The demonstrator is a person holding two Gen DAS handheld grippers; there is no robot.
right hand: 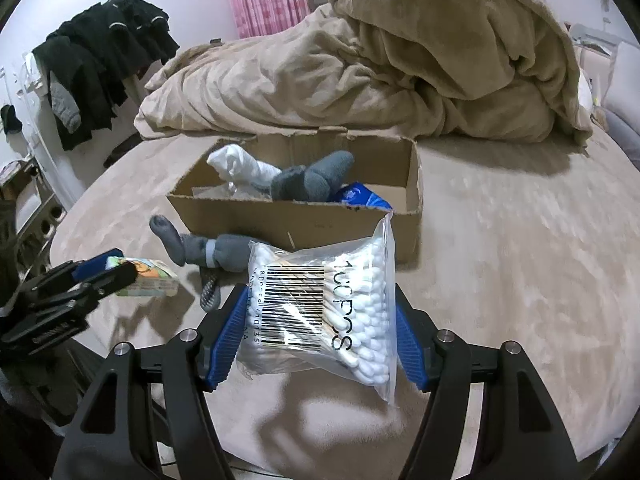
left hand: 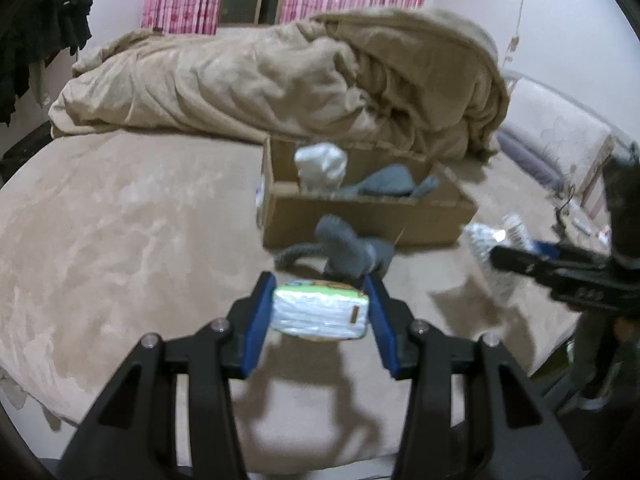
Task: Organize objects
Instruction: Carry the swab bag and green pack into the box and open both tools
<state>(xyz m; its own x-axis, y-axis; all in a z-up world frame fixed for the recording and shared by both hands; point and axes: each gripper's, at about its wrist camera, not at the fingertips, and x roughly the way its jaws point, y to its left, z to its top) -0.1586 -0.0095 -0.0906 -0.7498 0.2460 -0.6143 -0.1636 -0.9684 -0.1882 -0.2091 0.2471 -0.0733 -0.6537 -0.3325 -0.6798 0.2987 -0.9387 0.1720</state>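
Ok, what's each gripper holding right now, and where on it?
Left gripper clamps the tissue pack across its two short ends. Right gripper pinches the cotton swab bag by its side edges, near the lower half.

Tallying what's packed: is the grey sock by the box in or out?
Out. The sock lies on the bed against the box's front wall.

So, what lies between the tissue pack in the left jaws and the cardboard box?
A grey sock on the bed, seen in both views, just before the cardboard box and beyond the tissue pack.
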